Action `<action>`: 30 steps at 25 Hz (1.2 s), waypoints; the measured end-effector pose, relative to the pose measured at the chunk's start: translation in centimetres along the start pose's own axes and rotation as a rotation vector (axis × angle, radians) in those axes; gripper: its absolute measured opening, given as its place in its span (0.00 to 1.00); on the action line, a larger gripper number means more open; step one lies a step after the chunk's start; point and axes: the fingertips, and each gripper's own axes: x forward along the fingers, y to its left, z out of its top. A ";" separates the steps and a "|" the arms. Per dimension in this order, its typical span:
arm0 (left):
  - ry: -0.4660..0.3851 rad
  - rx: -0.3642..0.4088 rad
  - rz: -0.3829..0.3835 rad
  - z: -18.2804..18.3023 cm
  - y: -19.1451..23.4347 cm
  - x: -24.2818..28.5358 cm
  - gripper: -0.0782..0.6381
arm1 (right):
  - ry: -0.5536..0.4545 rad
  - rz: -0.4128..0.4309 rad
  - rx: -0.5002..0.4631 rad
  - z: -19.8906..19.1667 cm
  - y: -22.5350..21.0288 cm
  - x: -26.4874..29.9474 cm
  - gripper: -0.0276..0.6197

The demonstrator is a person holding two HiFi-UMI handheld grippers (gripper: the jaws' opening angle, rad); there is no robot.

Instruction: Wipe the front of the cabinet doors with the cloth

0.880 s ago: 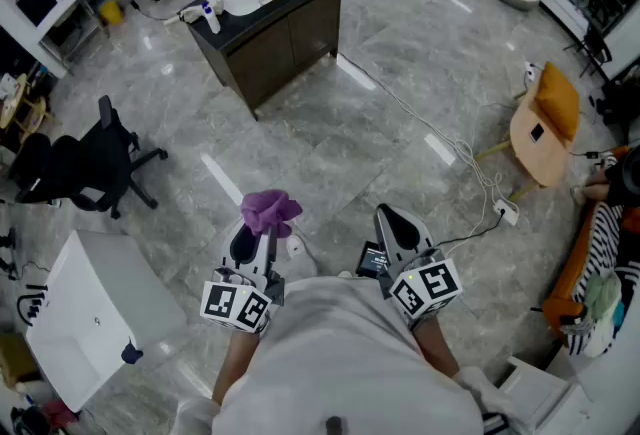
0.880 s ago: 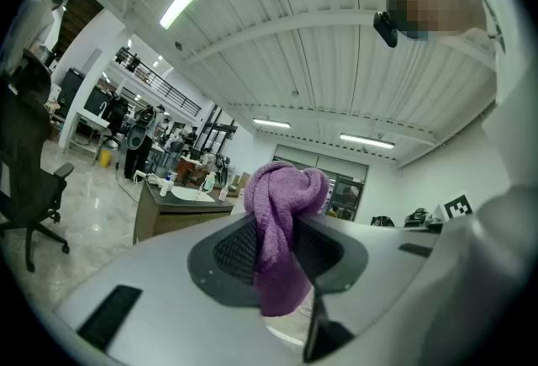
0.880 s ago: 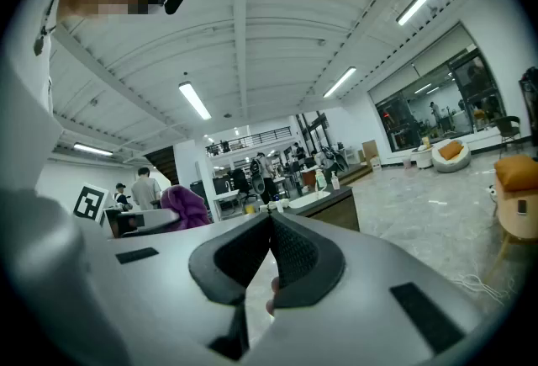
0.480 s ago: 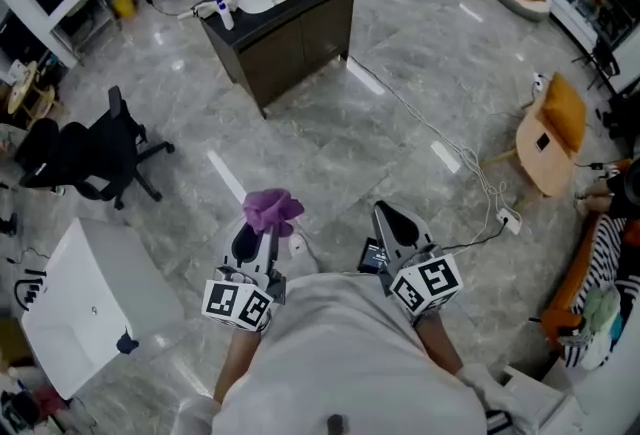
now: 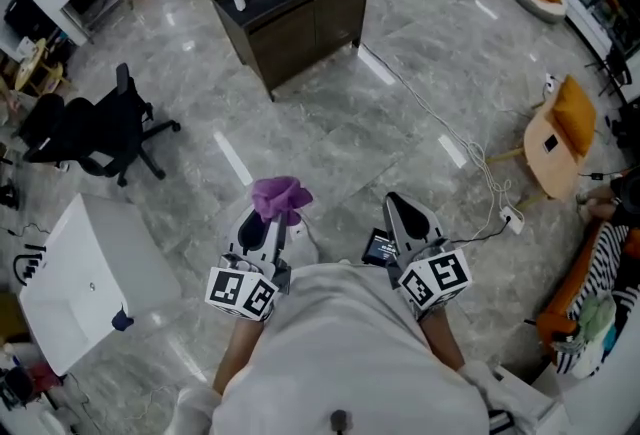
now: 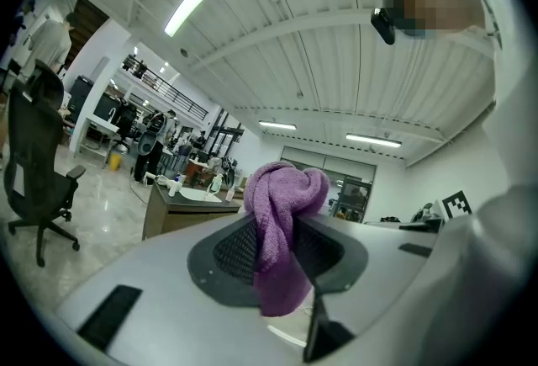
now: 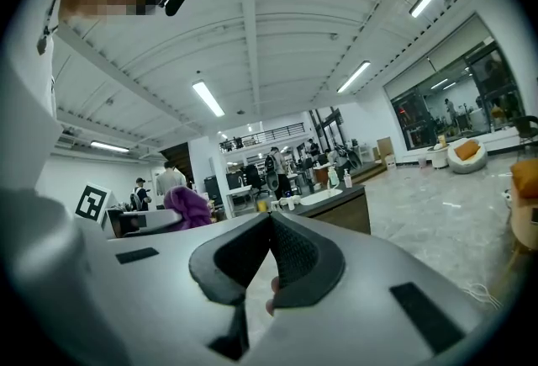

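The dark cabinet [image 5: 318, 26] with a white sink on top stands far off across the grey floor, its two doors facing me. My left gripper [image 5: 266, 221] is held near my body and is shut on a purple cloth [image 5: 281, 196], which bunches above the jaws and hangs down between them [image 6: 282, 225]. In the left gripper view the cabinet [image 6: 178, 211] appears small beyond the jaws. My right gripper [image 5: 403, 216] is held level beside the left one, with its jaws shut [image 7: 271, 225] and nothing between them. The right gripper view also shows the cabinet [image 7: 338, 209] far ahead.
A black office chair [image 5: 95, 131] stands at the left, with a white box [image 5: 85, 278] nearer me. At the right is a wooden chair with an orange cushion [image 5: 556, 123]. A white cable and power strip [image 5: 506, 215] run across the floor. A seated person's striped sleeve [image 5: 600, 268] shows at the right edge.
The cabinet has drifted right and slightly up in the head view, and the chair and white box have shifted with it. Both grippers keep their pose, and the cloth stays held.
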 end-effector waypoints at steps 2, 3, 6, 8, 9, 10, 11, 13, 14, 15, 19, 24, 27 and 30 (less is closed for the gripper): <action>-0.004 0.004 0.004 0.0 -0.2 0.1 0.26 | -0.013 0.003 -0.012 0.4 -0.4 -0.4 0.09; -0.007 0.006 0.006 0.0 -0.2 0.2 0.26 | -0.017 0.004 -0.019 0.5 -0.7 -0.6 0.09; -0.011 0.012 0.025 -0.1 -0.2 0.0 0.26 | -0.021 -0.007 -0.024 0.5 -1.7 -1.4 0.09; -0.013 0.016 0.046 0.0 0.1 -0.4 0.26 | -0.023 -0.018 -0.018 0.6 -2.3 -1.8 0.09; -0.013 0.016 0.056 0.2 0.4 -0.5 0.26 | -0.024 -0.023 -0.016 0.7 -2.6 -2.0 0.09; -0.013 0.015 0.065 0.3 0.6 -0.5 0.26 | -0.023 -0.025 -0.014 0.7 -2.8 -2.1 0.09; -0.011 0.014 0.072 0.3 0.8 -0.5 0.26 | -0.020 -0.026 -0.014 0.7 -3.0 -2.2 0.09; -0.006 0.011 0.077 0.3 1.3 -0.2 0.26 | -0.008 -0.021 -0.023 0.5 -3.4 -1.9 0.09; -0.003 0.012 0.077 0.2 1.6 0.2 0.26 | 0.001 -0.018 -0.033 0.3 -3.5 -1.6 0.09; -0.001 0.015 0.076 0.2 2.0 0.6 0.26 | 0.011 -0.018 -0.042 0.2 -3.7 -1.1 0.09; 0.028 -0.001 0.070 -0.4 4.2 2.9 0.26 | 0.035 -0.055 -0.005 -0.2 -5.1 1.8 0.09; 0.043 -0.029 0.041 0.5 8.3 7.7 0.26 | 0.032 -0.095 0.060 1.3 -6.9 7.4 0.09; 0.040 -0.045 0.031 1.6 11.2 10.3 0.26 | 0.041 -0.116 0.044 2.1 -7.7 10.6 0.09; 0.040 -0.045 0.004 3.0 13.8 12.6 0.26 | 0.038 -0.134 0.022 3.4 -8.0 13.6 0.09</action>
